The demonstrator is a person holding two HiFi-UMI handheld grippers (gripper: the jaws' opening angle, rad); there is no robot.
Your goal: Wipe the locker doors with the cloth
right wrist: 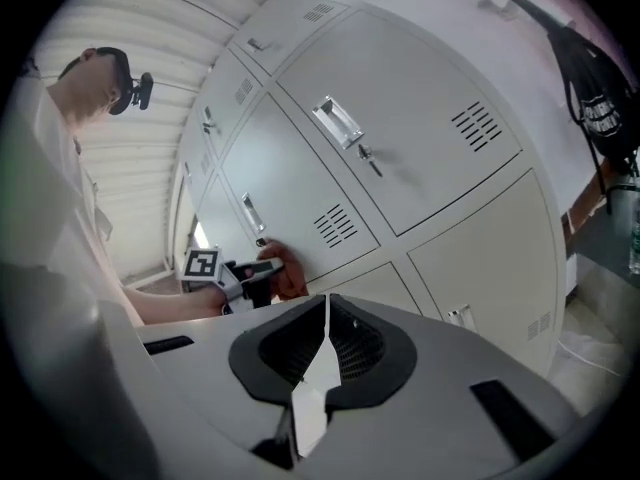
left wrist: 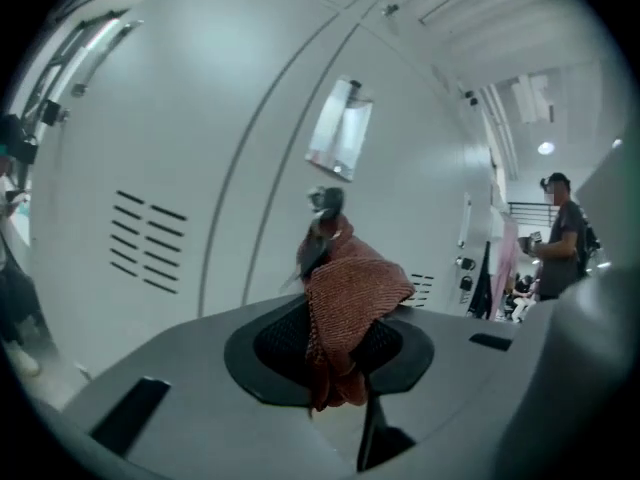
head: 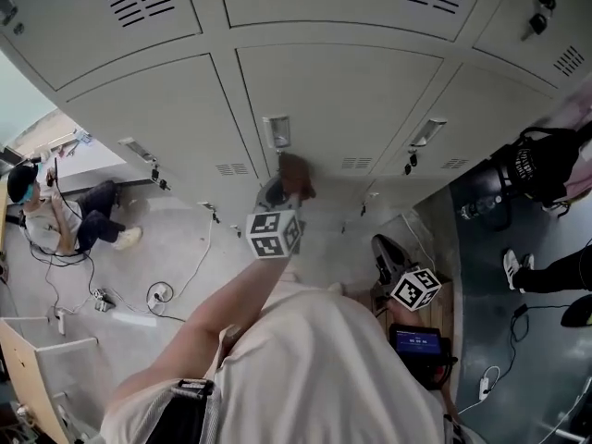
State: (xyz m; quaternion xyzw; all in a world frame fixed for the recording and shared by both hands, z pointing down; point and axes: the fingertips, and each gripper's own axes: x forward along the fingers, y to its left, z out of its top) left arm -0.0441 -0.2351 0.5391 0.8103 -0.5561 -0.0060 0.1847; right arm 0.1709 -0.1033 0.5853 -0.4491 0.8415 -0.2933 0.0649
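Now rust-red knit cloth [left wrist: 356, 280] bunched in left gripper [left wrist: 336, 340] jaws; right gripper [right wrist: 322, 346] jaws together.

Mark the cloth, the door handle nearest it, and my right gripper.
cloth [left wrist: 352, 286]: left gripper view, on the bunched reddish knitted fold.
door handle [left wrist: 340, 128]: left gripper view, middle of the recessed plate.
right gripper [right wrist: 325, 346]: right gripper view, seam where its shut jaws meet.

floor [head: 180, 234]: pale grey; cables [head: 44, 276] strewn; seated person [head: 67, 215] left; black bag [head: 541, 165] right; ceiling light [left wrist: 545, 149] lit
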